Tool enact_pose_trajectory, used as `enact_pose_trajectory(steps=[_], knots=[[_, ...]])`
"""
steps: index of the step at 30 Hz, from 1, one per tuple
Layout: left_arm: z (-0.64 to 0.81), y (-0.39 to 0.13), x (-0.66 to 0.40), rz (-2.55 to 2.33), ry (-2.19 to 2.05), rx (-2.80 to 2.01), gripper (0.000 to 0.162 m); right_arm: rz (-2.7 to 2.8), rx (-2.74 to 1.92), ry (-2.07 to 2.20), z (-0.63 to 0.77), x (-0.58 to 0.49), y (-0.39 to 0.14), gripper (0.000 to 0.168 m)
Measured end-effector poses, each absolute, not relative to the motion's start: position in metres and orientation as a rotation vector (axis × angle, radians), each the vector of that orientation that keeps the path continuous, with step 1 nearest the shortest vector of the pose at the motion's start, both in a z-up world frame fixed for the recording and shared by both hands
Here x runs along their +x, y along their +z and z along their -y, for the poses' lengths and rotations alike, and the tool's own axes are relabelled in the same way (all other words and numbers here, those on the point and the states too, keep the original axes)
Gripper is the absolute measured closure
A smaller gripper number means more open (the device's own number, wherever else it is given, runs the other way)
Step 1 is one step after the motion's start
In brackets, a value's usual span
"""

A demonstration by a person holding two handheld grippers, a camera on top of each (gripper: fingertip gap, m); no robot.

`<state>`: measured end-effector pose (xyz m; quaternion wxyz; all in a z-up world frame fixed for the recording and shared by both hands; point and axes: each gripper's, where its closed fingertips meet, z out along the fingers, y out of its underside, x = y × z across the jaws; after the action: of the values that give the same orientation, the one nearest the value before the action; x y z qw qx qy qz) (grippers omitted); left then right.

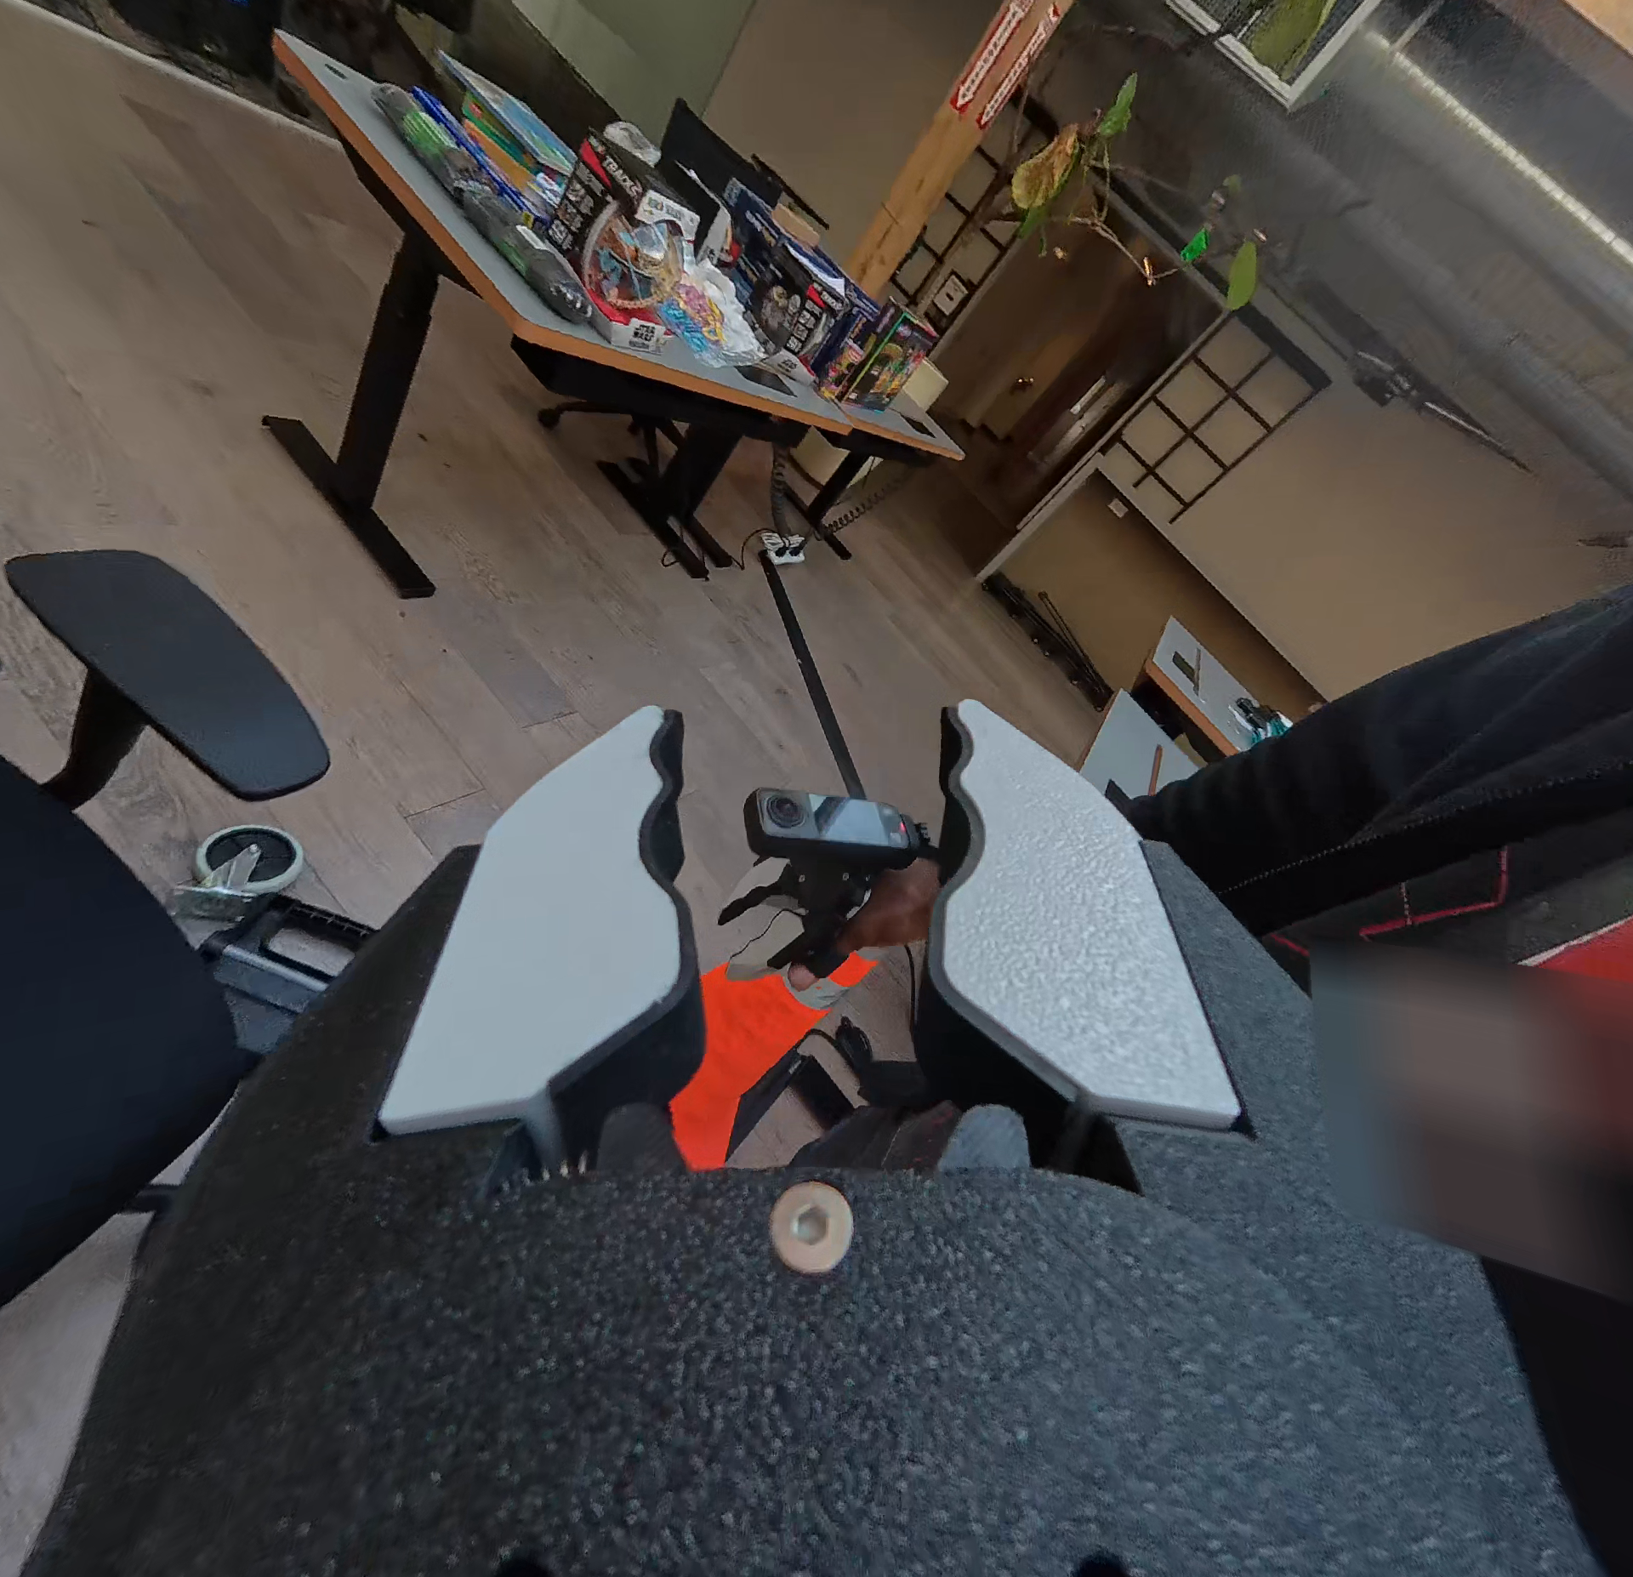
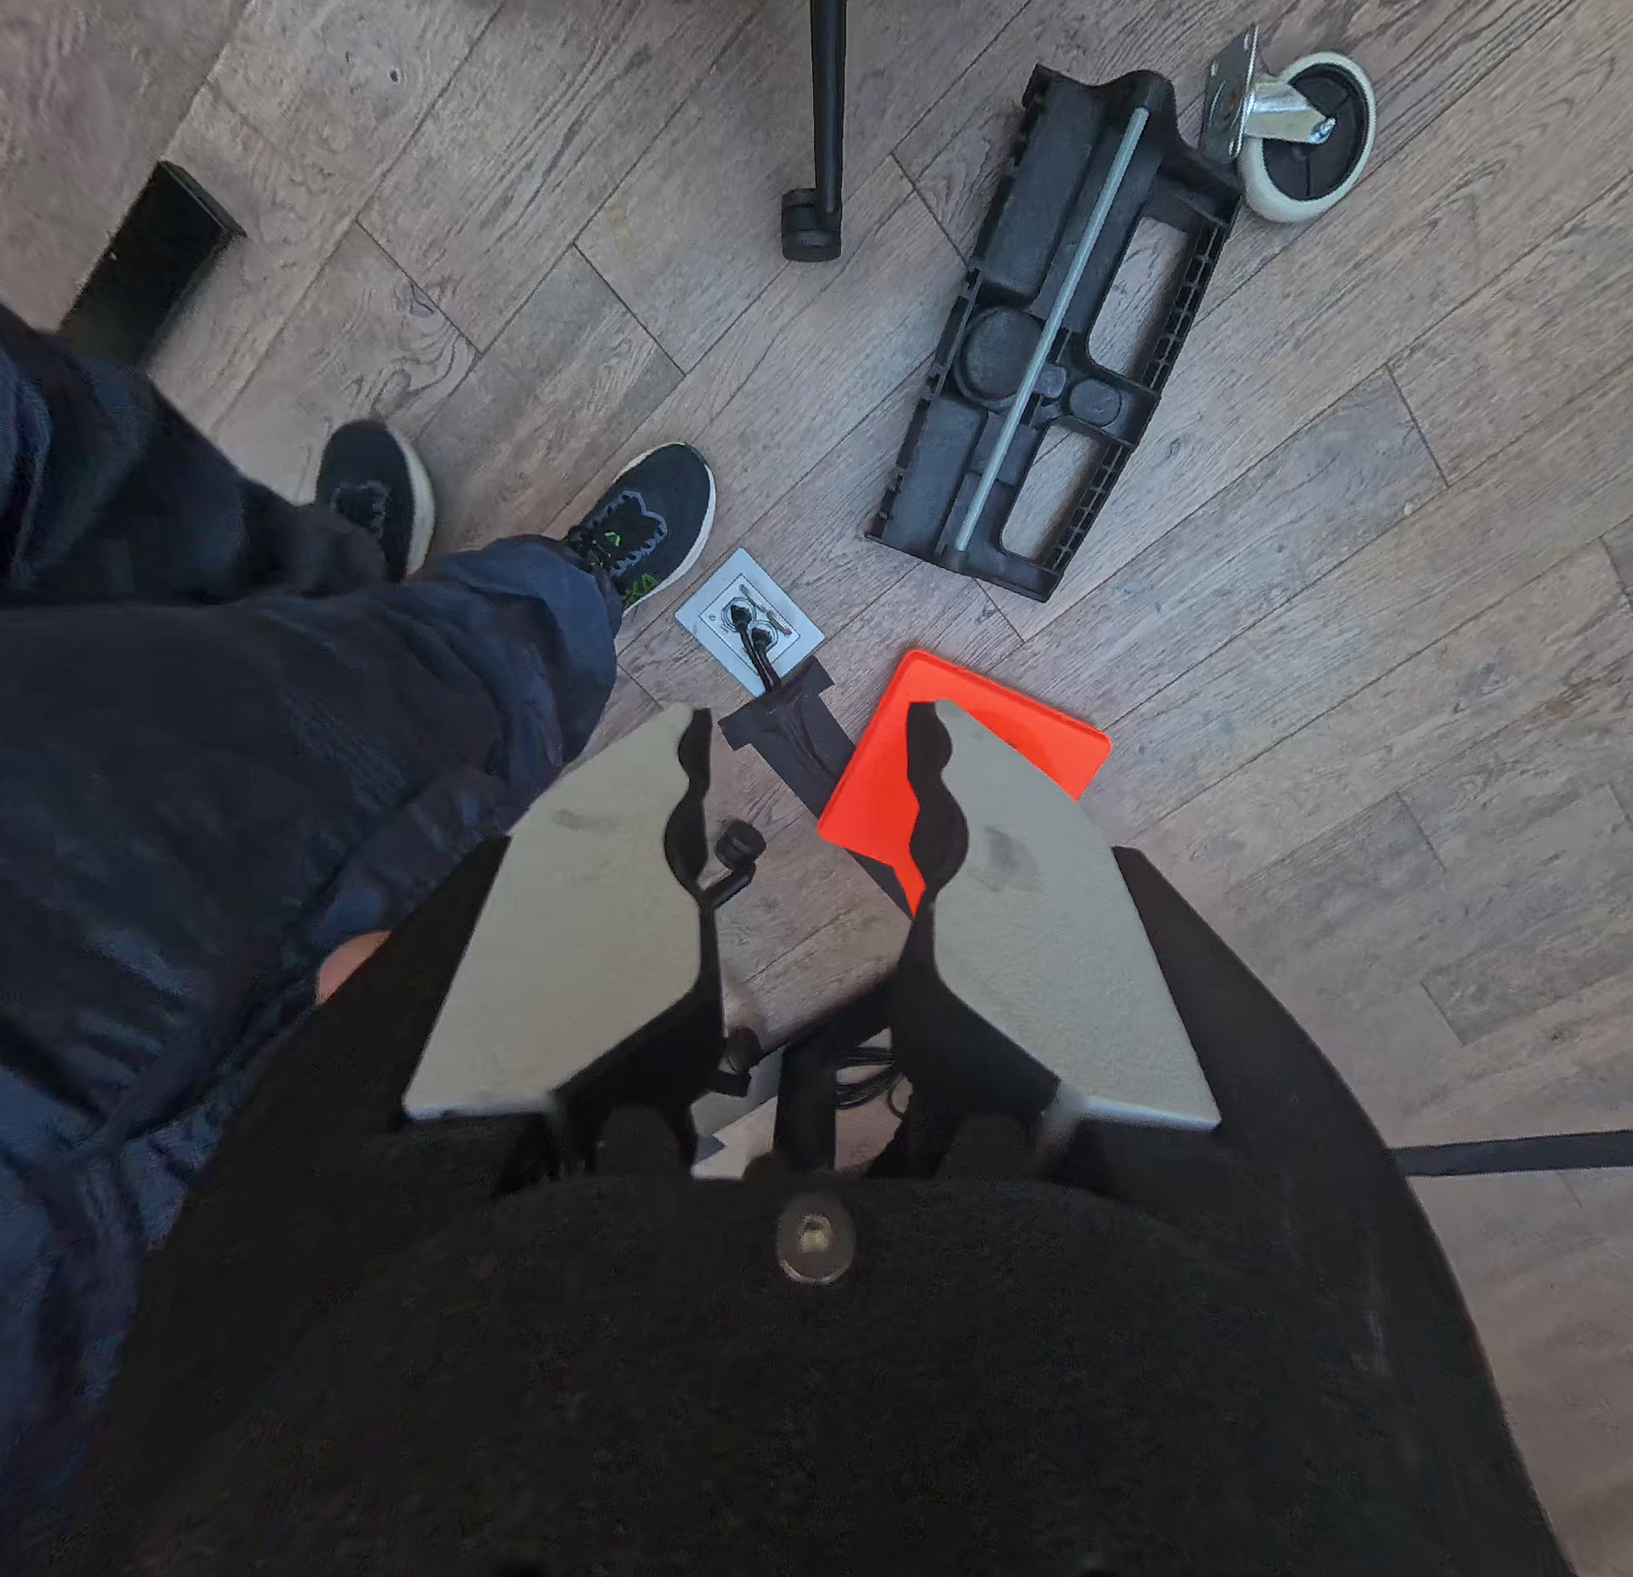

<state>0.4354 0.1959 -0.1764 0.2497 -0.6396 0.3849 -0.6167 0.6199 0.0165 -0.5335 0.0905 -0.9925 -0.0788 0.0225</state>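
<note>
both tools gaping, right tool [image 2: 808, 730] above orange sheet [image 2: 870, 805]

Two grippers show: the left gripper [image 1: 808, 828] and the right gripper [image 2: 808, 792], each with two grey fingers spread apart and nothing between them. On the floor [image 2: 1325, 651] lie one orange sheet [image 2: 884, 783], one black plastic frame [image 2: 1060, 341], one caster wheel [image 2: 1299, 134], one white floor socket plate [image 2: 749, 620] and two black shoes [image 2: 649, 514]. One chair armrest [image 1: 168, 668] is in view, and one surface [image 1: 495, 271] bears a heap of boxes too crowded to count.
</note>
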Motion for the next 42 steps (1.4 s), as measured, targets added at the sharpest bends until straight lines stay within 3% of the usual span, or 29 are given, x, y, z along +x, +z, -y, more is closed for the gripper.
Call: enact_pose_trajectory(steps=[4,12,19,25,33,38,42], knots=[[-0.212,-0.166,0.491,-1.121,-1.739,-1.667,0.106,0.225,-2.909,0.032,-0.043,0.642,-0.525,0.124],[-0.286,-0.198,0.575,-1.127,-1.902,-1.637,0.108,0.294,-2.888,-0.166,-0.110,0.764,-0.473,0.125],[-0.362,-0.168,0.646,-1.144,-1.778,-1.551,0.108,0.437,-2.801,-0.272,-0.216,0.901,-0.436,0.128],[-0.396,-0.196,0.748,-1.017,-1.713,-1.632,0.109,0.864,-2.719,-0.062,-0.316,0.994,-0.474,0.127],[-0.434,-0.251,0.930,-0.443,-1.417,-1.932,0.113,0.916,-2.746,0.613,-0.411,1.080,-0.594,0.131],[-0.416,-0.225,1.013,-0.078,-1.376,-1.928,0.113,1.122,-2.769,0.731,-0.402,1.084,-0.606,0.133],[-0.403,-0.240,1.028,0.094,-1.200,-1.931,0.114,1.247,-2.830,0.767,-0.385,1.089,-0.617,0.134]])
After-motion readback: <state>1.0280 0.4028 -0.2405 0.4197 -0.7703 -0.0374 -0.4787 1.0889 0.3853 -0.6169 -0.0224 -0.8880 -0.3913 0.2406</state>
